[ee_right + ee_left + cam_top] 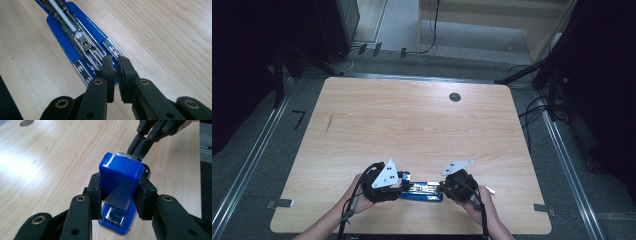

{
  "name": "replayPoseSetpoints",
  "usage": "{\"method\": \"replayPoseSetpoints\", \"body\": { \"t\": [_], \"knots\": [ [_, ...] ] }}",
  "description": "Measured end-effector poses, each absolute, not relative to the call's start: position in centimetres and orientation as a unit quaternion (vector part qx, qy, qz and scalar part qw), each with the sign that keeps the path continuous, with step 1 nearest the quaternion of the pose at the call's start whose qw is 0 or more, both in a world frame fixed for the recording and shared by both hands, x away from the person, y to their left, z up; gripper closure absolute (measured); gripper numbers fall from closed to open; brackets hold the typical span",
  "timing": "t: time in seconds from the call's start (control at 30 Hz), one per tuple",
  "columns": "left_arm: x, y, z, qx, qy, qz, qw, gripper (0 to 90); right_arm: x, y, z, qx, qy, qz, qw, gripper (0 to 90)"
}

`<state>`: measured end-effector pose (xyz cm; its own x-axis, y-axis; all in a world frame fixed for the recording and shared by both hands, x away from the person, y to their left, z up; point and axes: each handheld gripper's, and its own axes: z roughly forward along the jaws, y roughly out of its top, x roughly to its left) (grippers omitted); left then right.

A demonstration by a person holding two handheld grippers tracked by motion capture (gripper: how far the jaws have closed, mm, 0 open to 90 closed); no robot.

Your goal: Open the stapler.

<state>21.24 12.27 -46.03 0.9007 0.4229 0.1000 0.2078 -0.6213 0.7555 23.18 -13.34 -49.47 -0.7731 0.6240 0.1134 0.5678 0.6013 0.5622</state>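
Stapler (117, 185) lies opened on the table (412, 120). Left gripper (120, 200) clamps its blue cover; right gripper (115, 68), jaws nearly together, probes the exposed magazine (82, 42). Loading appears unfinished.

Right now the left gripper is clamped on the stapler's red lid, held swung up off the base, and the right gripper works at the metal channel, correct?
Not quite: the lid is blue, as the left gripper view shows. The left gripper does clamp it raised off the base, and the right gripper is at the metal channel.
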Motion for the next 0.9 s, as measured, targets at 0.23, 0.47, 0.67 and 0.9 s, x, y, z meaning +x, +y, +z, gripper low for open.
{"method": "replayPoseSetpoints", "body": {
  "t": [0.23,0.47,0.67,0.9],
  "knots": [
    [21.4,13.2,-46.3,0.879,0.220,0.116,0.407,63.0,22.5,-13.2,-49.5,0.329,0.897,0.291,0.052,85.7],
    [21.2,13.4,-46.4,0.871,0.252,0.115,0.406,62.3,22.4,-13.1,-49.5,0.328,0.898,0.289,0.057,85.7],
    [21.2,14.1,-46.8,0.859,0.291,0.103,0.408,61.3,22.5,-13.1,-49.5,0.327,0.898,0.288,0.056,85.7],
    [21.2,14.4,-46.9,0.854,0.307,0.098,0.408,60.2,22.5,-13.1,-49.5,0.325,0.899,0.288,0.056,85.7]
  ]
}}
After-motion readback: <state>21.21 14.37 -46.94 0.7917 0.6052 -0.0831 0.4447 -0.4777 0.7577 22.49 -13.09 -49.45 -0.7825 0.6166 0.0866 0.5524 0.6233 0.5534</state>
